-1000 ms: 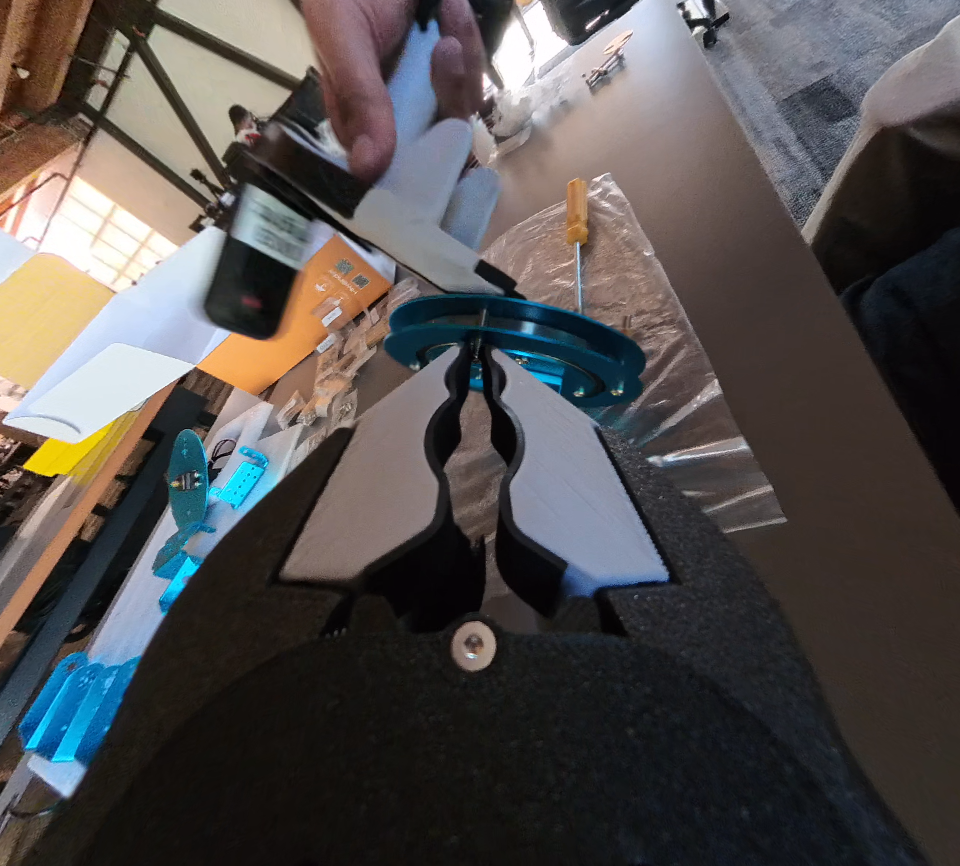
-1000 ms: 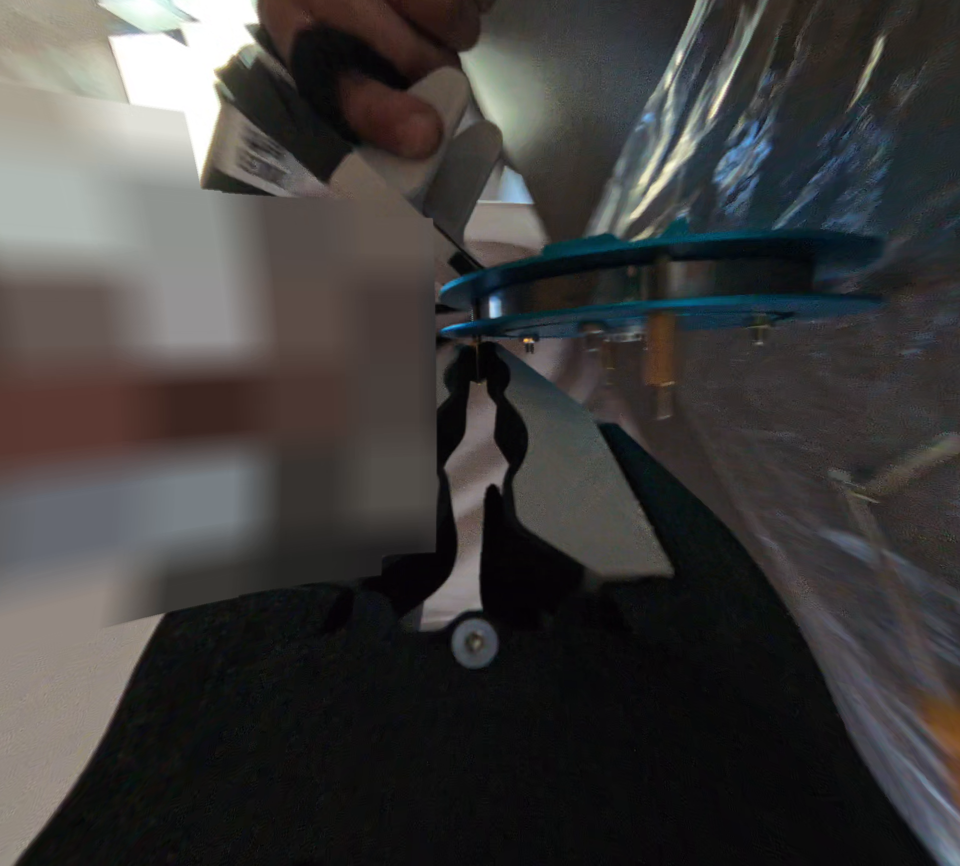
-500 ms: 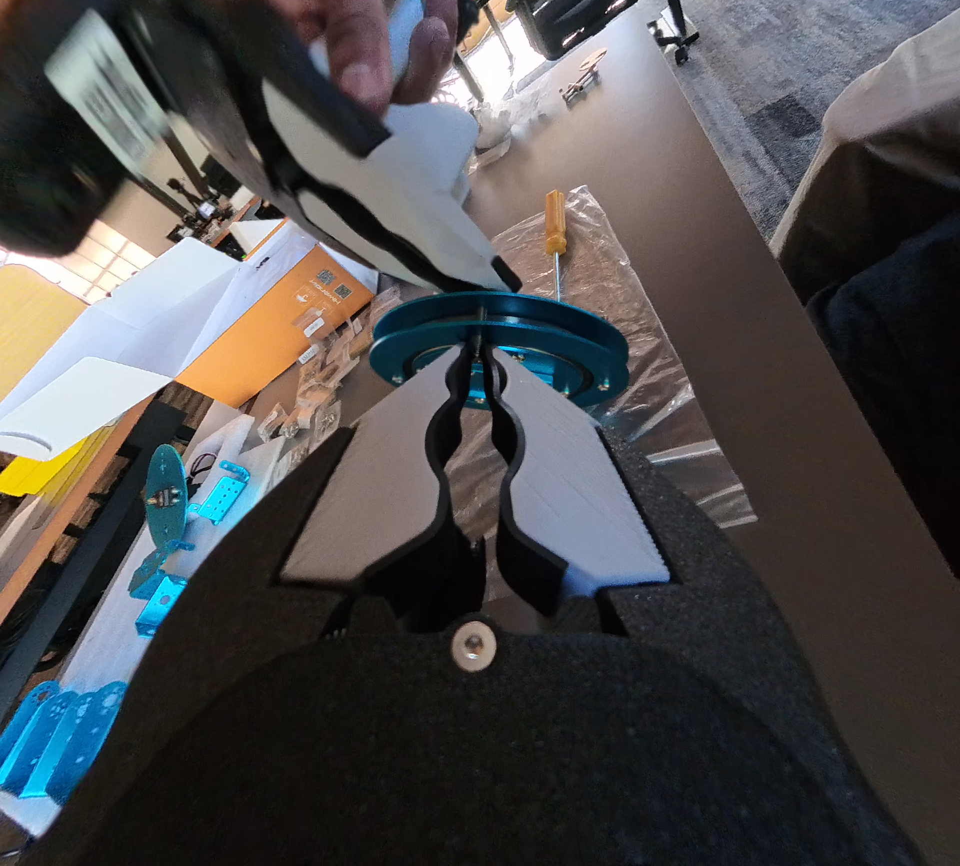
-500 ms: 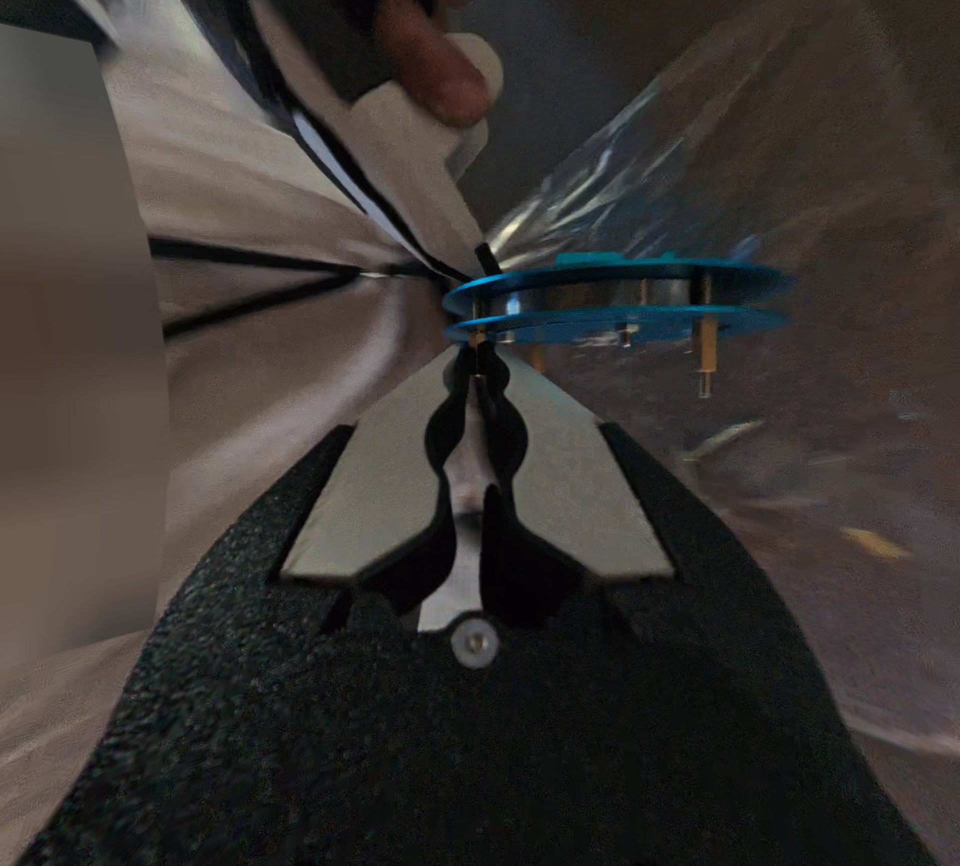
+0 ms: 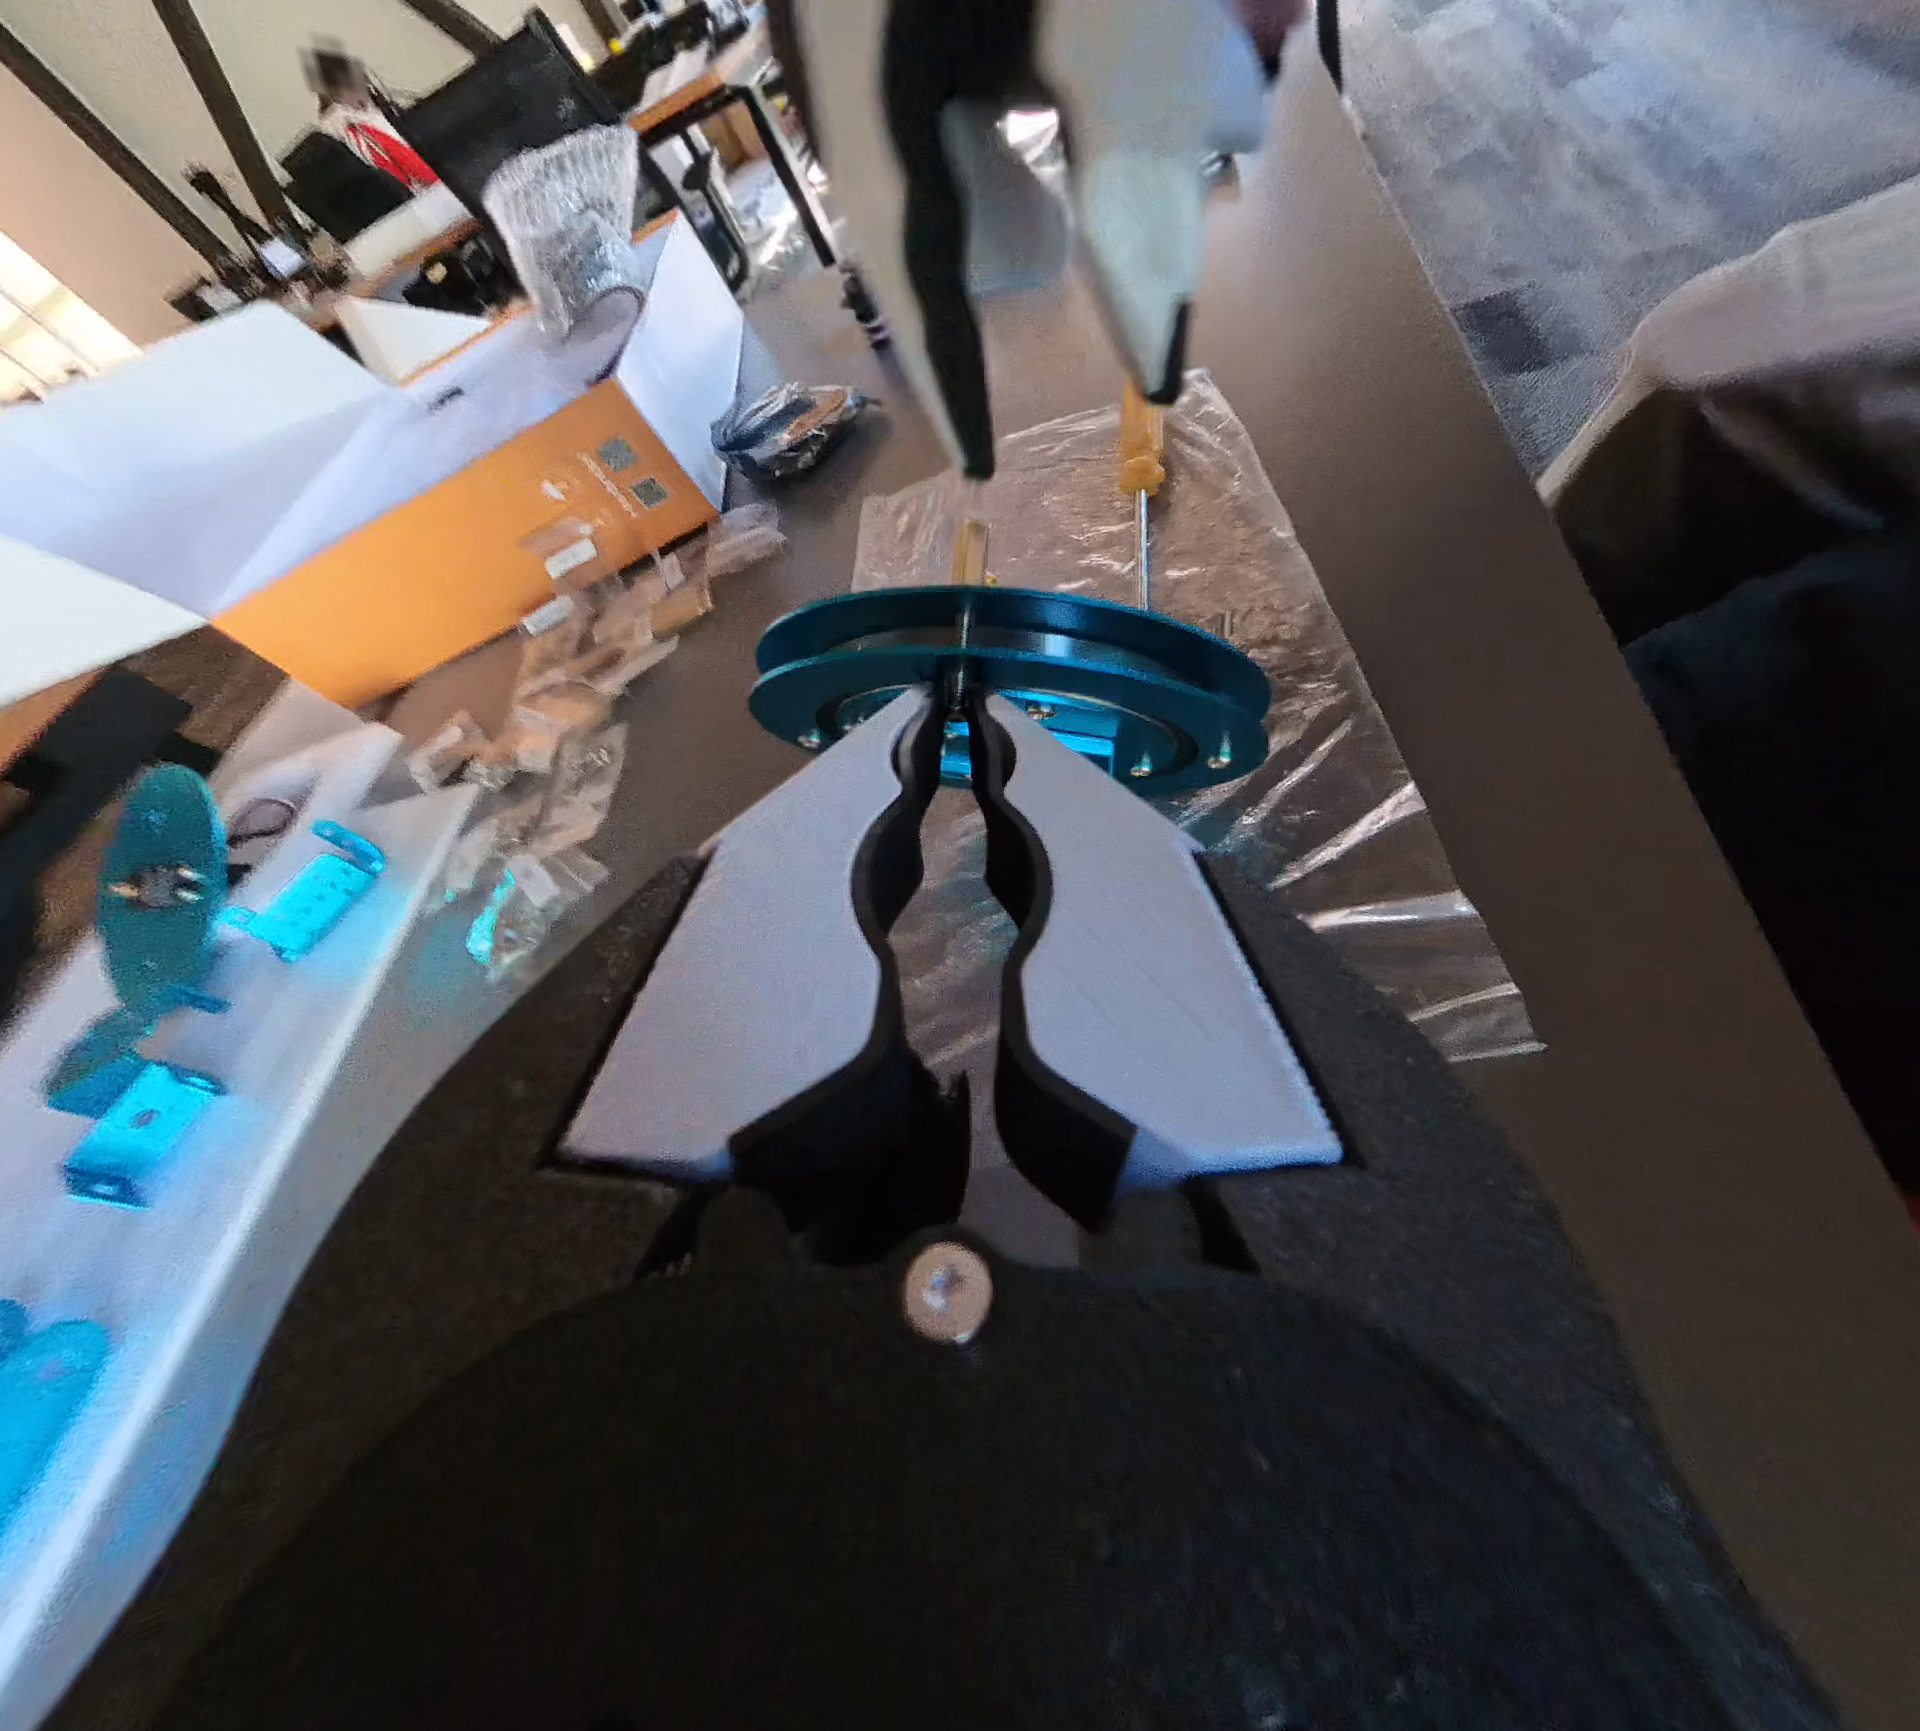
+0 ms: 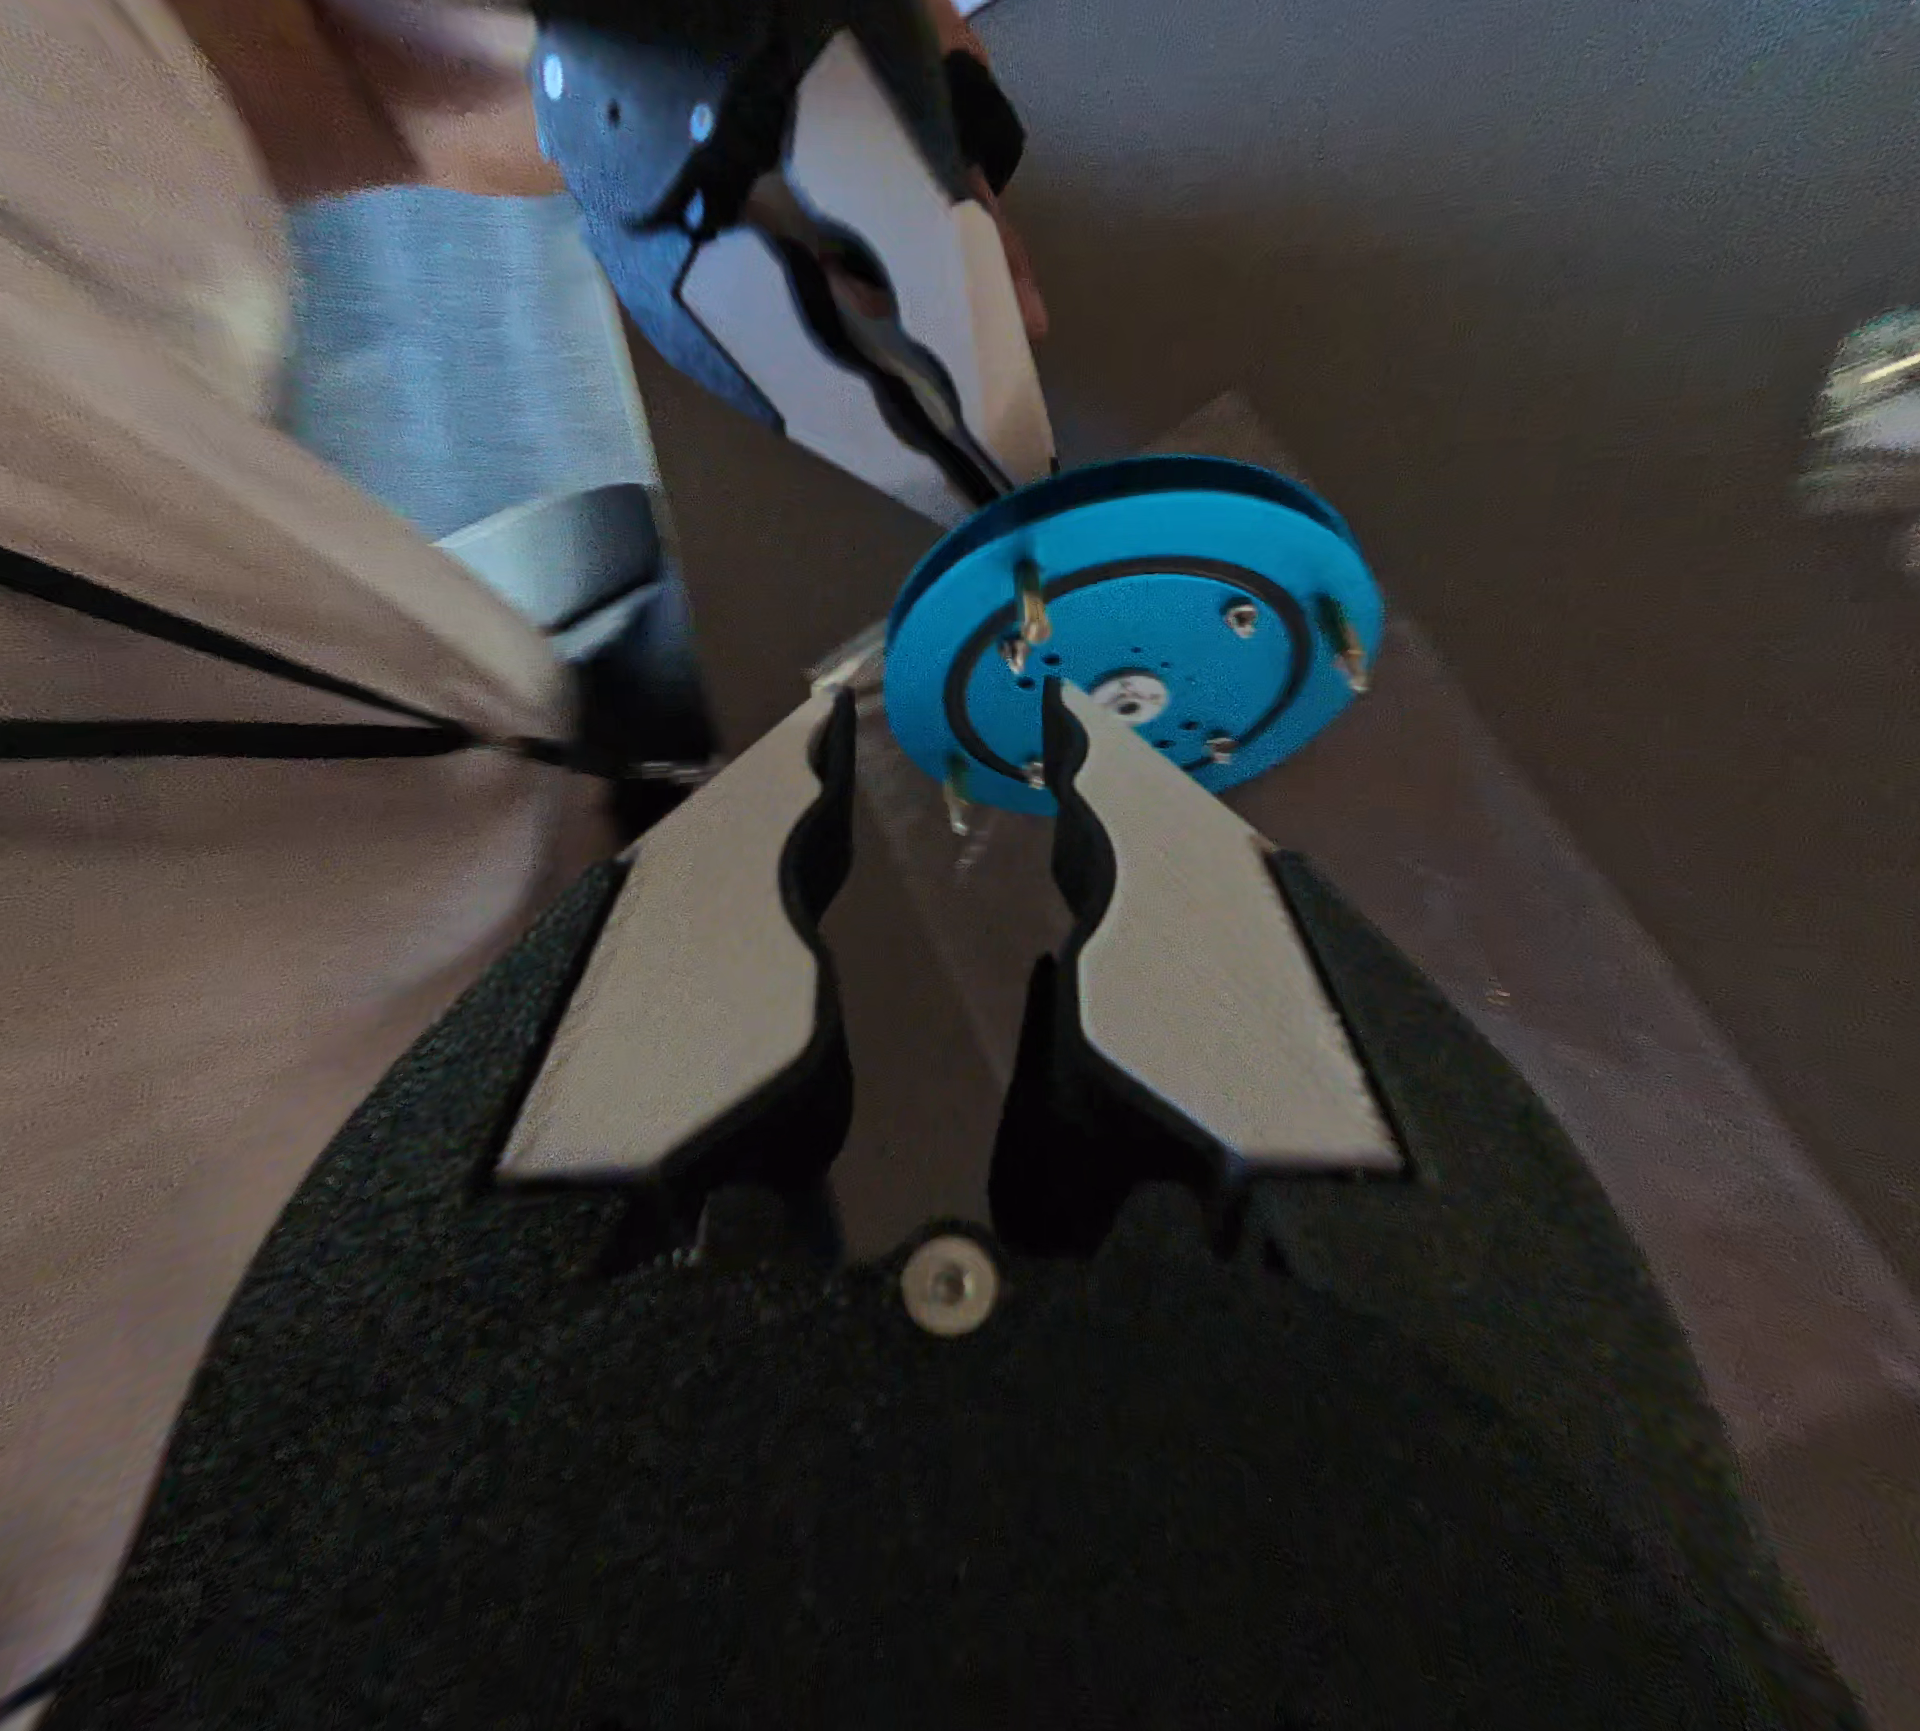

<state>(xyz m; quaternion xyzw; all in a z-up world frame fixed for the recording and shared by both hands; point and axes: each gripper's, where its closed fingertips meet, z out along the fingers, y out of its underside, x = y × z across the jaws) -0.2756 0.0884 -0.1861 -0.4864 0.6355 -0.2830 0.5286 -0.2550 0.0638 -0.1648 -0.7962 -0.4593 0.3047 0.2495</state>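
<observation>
A blue round two-plate assembly (image 5: 1143,642) with brass standoffs is held by its near rim in my left gripper (image 5: 961,694), which is shut on it above a clear plastic sheet (image 5: 1320,808). My right gripper (image 5: 1070,424) hangs open above and behind the assembly, touching nothing. In the right wrist view the right gripper (image 6: 948,699) is open and empty, just in front of the assembly's blue face (image 6: 1174,559). The left gripper (image 6: 1013,481) pinches the assembly's far rim there.
A yellow-handled screwdriver (image 5: 1141,445) lies on the plastic sheet on the brown table (image 5: 1455,538). An orange and white box (image 5: 468,538), small bags of parts (image 5: 582,673) and blue brackets (image 5: 312,892) lie to the left. A person's clothing (image 5: 1766,434) is at the right. My right fingertips sit around 5 centimetres from my left ones.
My right gripper has let go of the assembly's rim, opened, and lifted up and away. My left gripper keeps hold of the assembly.
</observation>
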